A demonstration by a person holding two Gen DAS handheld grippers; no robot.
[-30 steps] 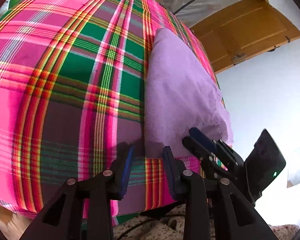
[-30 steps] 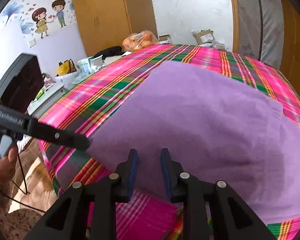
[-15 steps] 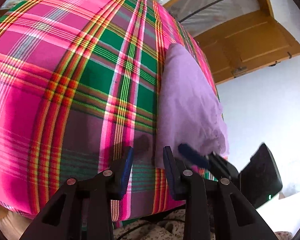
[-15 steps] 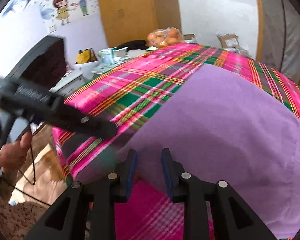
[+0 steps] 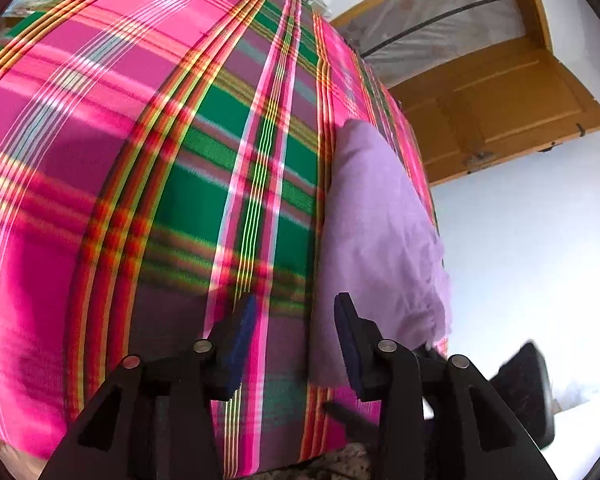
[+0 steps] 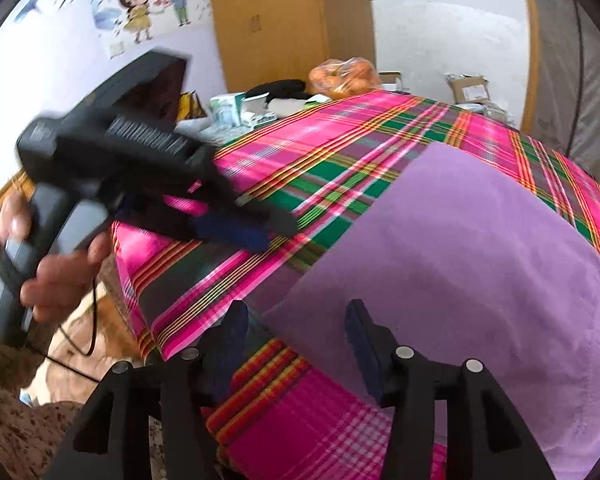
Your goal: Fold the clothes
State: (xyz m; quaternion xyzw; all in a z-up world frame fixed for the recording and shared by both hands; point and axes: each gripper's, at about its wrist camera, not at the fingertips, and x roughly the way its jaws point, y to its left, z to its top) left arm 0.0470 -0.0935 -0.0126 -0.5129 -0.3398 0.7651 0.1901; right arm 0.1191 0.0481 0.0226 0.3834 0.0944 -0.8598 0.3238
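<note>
So there's this lilac garment (image 6: 480,256) lying folded flat on a loud pink-and-green plaid bedspread (image 5: 148,184), close to the corner of the bed nearest the person.

The right gripper (image 6: 296,332) is hanging right over the near corner of the cloth with its two fingers spread wide. Nothing is between them; the lilac edge sits just ahead of and under the gap, and the right-hand blue pad (image 6: 364,344) is over the fabric while the other one is over bare plaid.

The left gripper (image 5: 296,332) is also spread apart and empty. From where it sits, the garment is ahead and off to its right side, with the near edge of the cloth running right between its fingers. Most of what's in front of it is just bedspread.

From the right gripper's camera the left gripper (image 6: 260,228) shows up a bit blurry, up and to the left, held in the person's hand (image 6: 56,276), hovering over the plaid just beside the garment's left edge.

Further back beyond both grippers: a wooden wardrobe (image 6: 284,20) and a bag of oranges (image 6: 344,76).
</note>
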